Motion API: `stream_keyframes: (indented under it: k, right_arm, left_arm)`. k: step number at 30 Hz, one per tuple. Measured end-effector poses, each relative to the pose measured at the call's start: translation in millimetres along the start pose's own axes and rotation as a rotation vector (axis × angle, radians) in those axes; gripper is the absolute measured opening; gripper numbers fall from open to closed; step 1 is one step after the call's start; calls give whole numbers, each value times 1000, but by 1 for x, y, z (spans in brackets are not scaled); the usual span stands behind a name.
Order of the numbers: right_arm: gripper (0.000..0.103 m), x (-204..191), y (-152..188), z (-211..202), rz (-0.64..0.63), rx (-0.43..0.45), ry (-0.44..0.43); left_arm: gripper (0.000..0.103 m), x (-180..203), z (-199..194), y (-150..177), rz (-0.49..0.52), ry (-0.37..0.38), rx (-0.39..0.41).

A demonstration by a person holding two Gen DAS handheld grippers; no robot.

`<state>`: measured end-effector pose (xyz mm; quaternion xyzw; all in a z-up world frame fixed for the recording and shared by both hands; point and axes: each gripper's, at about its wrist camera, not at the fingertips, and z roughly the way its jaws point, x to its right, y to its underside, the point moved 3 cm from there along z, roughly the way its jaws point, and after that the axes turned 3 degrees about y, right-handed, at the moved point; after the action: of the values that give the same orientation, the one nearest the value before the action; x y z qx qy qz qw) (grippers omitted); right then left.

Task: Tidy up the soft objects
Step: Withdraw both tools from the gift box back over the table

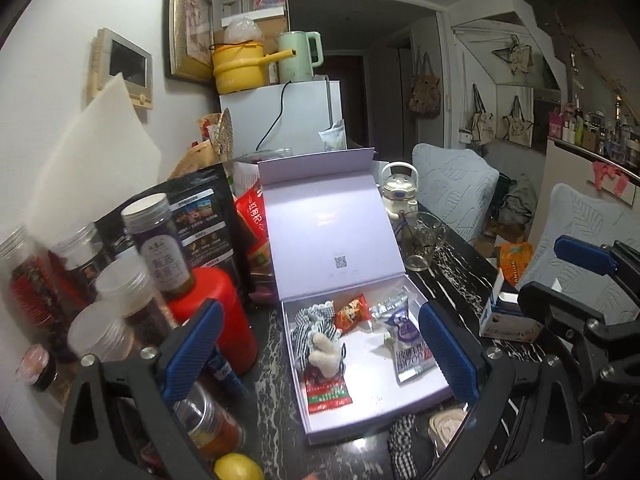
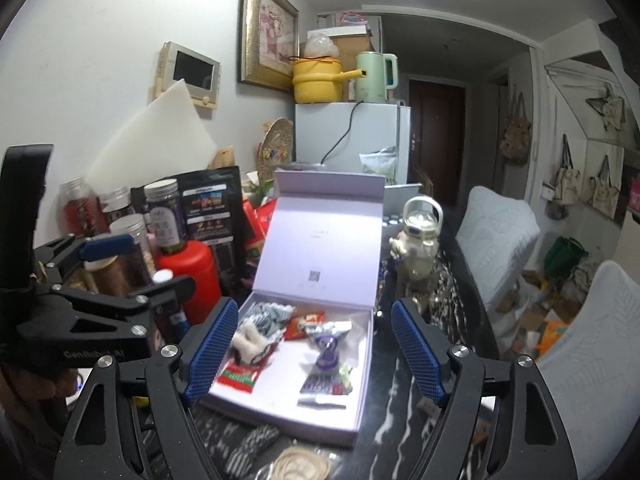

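Note:
An open lavender box lies on the dark marble table, its lid standing upright. Inside lie a checked cloth, a white plush, red snack packets and a purple packet. Another checked cloth and a beige coil sit on the table in front of the box. My left gripper and my right gripper both hover open before the box, with nothing in them.
Several jars, a red canister and a black pouch crowd the left. A glass mug and a white jug stand right of the box. A lemon lies near the front edge. Padded chairs flank the table's right side.

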<state>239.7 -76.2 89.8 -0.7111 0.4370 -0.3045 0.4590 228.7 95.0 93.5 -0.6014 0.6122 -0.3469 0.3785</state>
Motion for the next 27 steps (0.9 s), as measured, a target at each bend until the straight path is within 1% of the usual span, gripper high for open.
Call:
stream_keyframes:
  k: [4, 9, 14, 16, 19, 23, 27]
  right_arm:
    - [80, -3, 15, -13, 22, -15, -8]
    - [80, -8, 38, -26, 46, -46, -8]
    - [80, -10, 67, -30, 68, -99, 8]
    - [80, -10, 76, -29, 81, -118, 13]
    - [80, -10, 91, -26, 96, -149, 31]
    - [80, -9, 113, -18, 122, -206, 51]
    - [80, -8, 134, -8, 159, -260, 51]
  left_arm:
    - [99, 5, -16, 16, 12, 31, -10]
    - [99, 8, -29, 40, 18, 39, -22]
    - [99, 13, -29, 64, 19, 80, -73]
    - [99, 14, -24, 75, 13, 106, -108]
    - [99, 14, -17, 91, 1, 125, -152]
    - [99, 12, -9, 110, -3, 104, -185]
    - [99, 10, -1, 128, -12, 89, -226]
